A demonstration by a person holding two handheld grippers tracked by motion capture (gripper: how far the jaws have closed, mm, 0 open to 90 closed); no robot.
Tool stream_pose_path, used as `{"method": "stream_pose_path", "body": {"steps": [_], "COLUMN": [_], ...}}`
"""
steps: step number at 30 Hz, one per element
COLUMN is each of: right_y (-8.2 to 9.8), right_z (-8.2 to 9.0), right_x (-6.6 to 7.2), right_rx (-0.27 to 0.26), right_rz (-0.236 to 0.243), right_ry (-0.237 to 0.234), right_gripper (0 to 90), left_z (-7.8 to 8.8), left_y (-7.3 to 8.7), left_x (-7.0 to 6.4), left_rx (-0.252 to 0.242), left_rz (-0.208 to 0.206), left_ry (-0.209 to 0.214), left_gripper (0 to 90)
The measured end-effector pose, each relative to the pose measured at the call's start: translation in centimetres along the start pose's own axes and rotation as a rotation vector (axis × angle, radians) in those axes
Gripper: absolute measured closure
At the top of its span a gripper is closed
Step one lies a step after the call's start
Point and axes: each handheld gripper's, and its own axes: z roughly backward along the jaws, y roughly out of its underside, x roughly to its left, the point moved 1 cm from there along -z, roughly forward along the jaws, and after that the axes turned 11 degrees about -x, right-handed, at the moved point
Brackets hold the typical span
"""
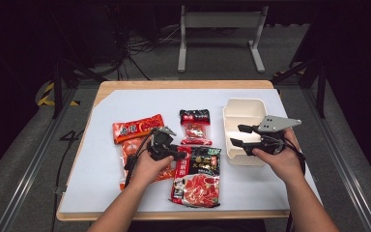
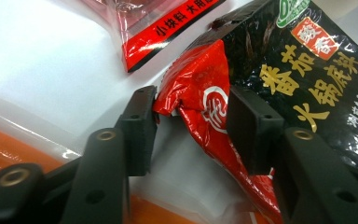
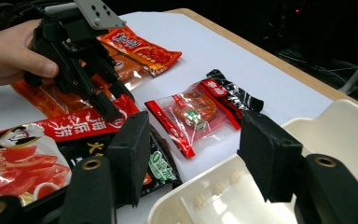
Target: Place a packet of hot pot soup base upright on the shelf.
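Between the half-parted jaws of the left gripper (image 2: 191,128) sits the crumpled red top corner of the tomato hotpot packet (image 1: 196,174); its left edge touches one pad, while contact at the other pad cannot be confirmed (full clamping unverified). Beyond those jaws lies a small clear-and-red sachet (image 2: 163,28) on the white sheet (image 1: 101,169). Right gripper (image 1: 237,136) hovers with jaws apart and empty over the white tray (image 1: 244,108), whose near rim lies below its pads.
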Motion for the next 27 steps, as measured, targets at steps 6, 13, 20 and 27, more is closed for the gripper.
{"method": "stream_pose_path", "body": {"steps": [6,13,20,27], "right_y": [0.0,-0.2,-0.2,-0.4], "right_z": [-0.1,0.0,0.1,0.4], "right_x": [0.1,0.4,0.3,0.3], "right_rx": [0.001,-0.006,-0.006,-0.014], "right_rz": [0.005,0.011,0.01,0.011], "right_ry": [0.001,0.008,0.012,0.02], "right_gripper": [43.3,42.5,42.5,42.5], "left_z": [-0.2,0.0,0.2,1.0], "left_y": [0.1,0.0,0.0,-0.3], "left_x": [0.4,0.0,-0.3,-0.9], "left_rx": [-0.005,-0.016,-0.044,-0.092], "left_rz": [0.087,0.079,0.092,0.089], "left_ry": [0.054,0.048,0.043,0.047], "left_gripper": [72.7,81.2,83.7,85.1]}}
